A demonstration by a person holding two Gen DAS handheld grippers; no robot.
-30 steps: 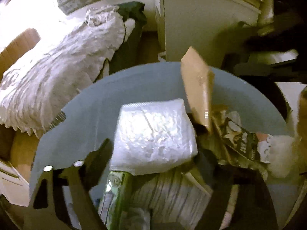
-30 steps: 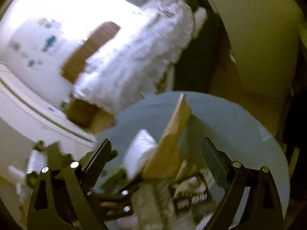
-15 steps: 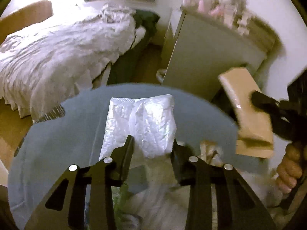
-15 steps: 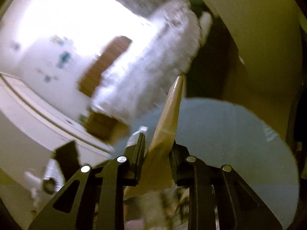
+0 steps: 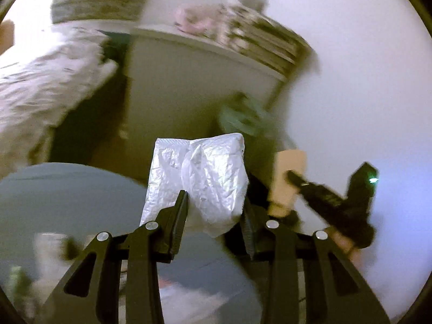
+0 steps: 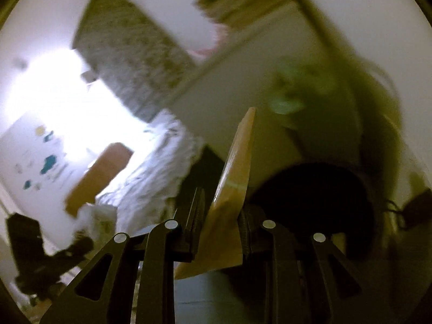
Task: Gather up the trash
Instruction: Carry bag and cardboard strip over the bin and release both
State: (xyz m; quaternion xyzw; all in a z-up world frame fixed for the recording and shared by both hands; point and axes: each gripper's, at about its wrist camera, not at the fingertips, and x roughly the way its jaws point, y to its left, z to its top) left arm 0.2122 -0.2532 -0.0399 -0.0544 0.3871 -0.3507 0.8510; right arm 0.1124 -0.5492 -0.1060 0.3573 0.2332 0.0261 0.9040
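My left gripper (image 5: pixel 214 210) is shut on a white crinkled plastic packet (image 5: pixel 205 175) and holds it in the air above the round blue-grey table (image 5: pixel 62 189). My right gripper (image 6: pixel 221 210) is shut on a flat tan cardboard piece (image 6: pixel 235 172), held edge-on and upright. The right gripper with the cardboard (image 5: pixel 286 181) also shows at the right of the left wrist view. A dark round bin opening (image 6: pixel 316 197) lies just beyond the right gripper. The left gripper shows blurred at the lower left of the right wrist view (image 6: pixel 48 256).
A pale cabinet (image 5: pixel 194 86) with books and pink items on top stands behind. A bed with white bedding (image 5: pixel 40 89) is at the left. Blurred leftover items (image 5: pixel 46 251) lie on the table at the lower left. A white wall fills the right.
Both grippers have lifted and swung right, away from the table pile, carrying the packet and the cardboard. The dark bin opening has come into the right wrist view.
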